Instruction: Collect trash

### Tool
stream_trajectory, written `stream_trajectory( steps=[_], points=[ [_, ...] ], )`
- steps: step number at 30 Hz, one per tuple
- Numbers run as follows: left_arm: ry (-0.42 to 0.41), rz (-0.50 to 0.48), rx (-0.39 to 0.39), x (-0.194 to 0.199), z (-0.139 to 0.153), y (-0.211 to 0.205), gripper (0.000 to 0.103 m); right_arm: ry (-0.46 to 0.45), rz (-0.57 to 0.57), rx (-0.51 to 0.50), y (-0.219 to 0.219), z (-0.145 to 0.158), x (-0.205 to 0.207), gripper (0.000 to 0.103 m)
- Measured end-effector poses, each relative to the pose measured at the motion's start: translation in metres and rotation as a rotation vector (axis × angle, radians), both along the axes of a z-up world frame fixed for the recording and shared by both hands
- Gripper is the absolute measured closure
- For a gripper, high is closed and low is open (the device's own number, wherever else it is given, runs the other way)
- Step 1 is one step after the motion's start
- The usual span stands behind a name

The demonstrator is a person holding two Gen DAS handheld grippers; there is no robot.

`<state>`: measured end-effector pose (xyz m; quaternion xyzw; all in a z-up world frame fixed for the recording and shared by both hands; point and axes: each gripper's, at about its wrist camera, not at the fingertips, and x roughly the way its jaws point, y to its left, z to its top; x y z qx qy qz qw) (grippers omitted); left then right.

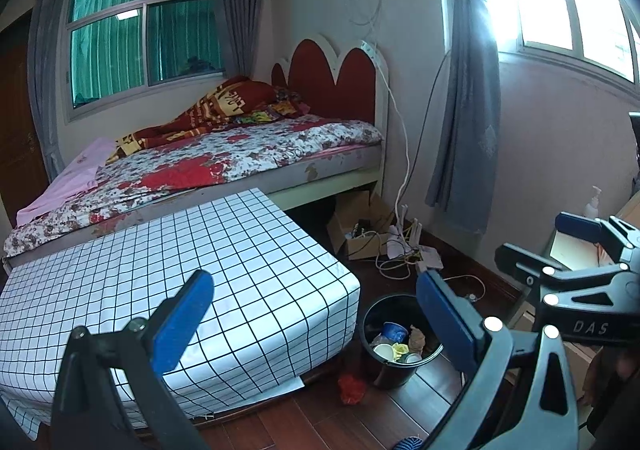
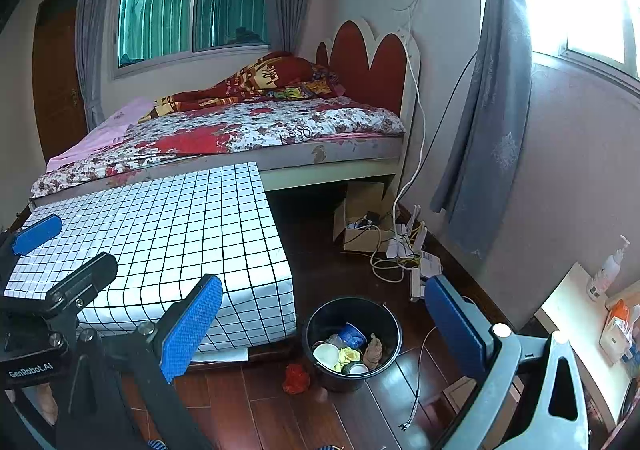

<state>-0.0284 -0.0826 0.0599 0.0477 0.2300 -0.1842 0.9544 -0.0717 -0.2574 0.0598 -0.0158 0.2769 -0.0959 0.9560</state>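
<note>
A black bin (image 1: 400, 366) stands on the wooden floor beside the checked table; it also shows in the right wrist view (image 2: 352, 346). It holds cups, a blue container and crumpled scraps. A red crumpled piece of trash (image 1: 351, 389) lies on the floor just left of the bin, and shows in the right wrist view too (image 2: 296, 379). My left gripper (image 1: 316, 326) is open and empty, held above the table's corner and the bin. My right gripper (image 2: 324, 330) is open and empty, above the bin. The right gripper also appears at the right of the left wrist view (image 1: 560, 246).
A table with a white black-grid cloth (image 1: 180, 274) stands before a bed (image 1: 224, 158). A cardboard box, power strip and tangled cables (image 1: 384, 242) lie by the wall. A side table with a pump bottle (image 2: 608, 270) and boxes is at the right.
</note>
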Motion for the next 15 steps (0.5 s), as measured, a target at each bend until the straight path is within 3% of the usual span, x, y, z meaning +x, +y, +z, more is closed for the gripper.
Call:
stream_trajectory(
  steps=[15],
  points=[
    [0.023,-0.001,-0.014,0.0032,-0.0018,-0.0043,0.001,0.009,-0.013,0.008,-0.0022,-0.006,-0.0002,0.001]
  ],
)
